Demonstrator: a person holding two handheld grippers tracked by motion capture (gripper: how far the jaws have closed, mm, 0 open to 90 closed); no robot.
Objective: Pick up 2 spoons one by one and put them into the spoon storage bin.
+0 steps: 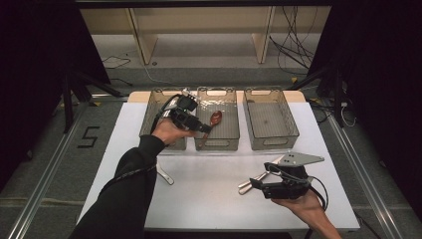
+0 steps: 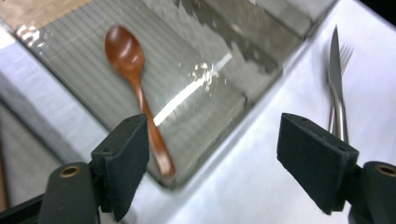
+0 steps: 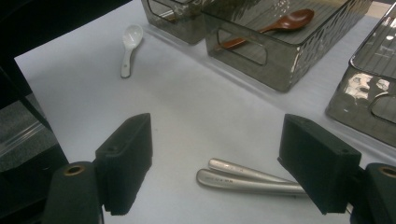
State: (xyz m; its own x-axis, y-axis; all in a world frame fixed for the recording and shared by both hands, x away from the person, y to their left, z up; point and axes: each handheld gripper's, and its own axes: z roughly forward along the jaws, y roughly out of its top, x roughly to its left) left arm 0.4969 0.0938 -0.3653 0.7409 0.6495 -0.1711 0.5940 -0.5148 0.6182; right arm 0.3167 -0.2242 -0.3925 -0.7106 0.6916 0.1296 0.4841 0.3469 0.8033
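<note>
Plainly brown wooden spoon (image 2: pixel 135 79), glossy, oval bowl

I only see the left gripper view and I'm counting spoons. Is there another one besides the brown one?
Observer: Yes, a white spoon lies on the table, outside the bins.
Operator: Where's the other gripper?
Observer: The right gripper is open, pointing at the knife and fork handles.
Operator: How many bins are there?
Observer: Three in a row; the right bin in the high view is empty.

Open left claw (image 2: pixel 212 158) above wooden spoon (image 2: pixel 135 84) in blurred, seemingly ribbed bin (image 2: pixel 84 79).
</note>
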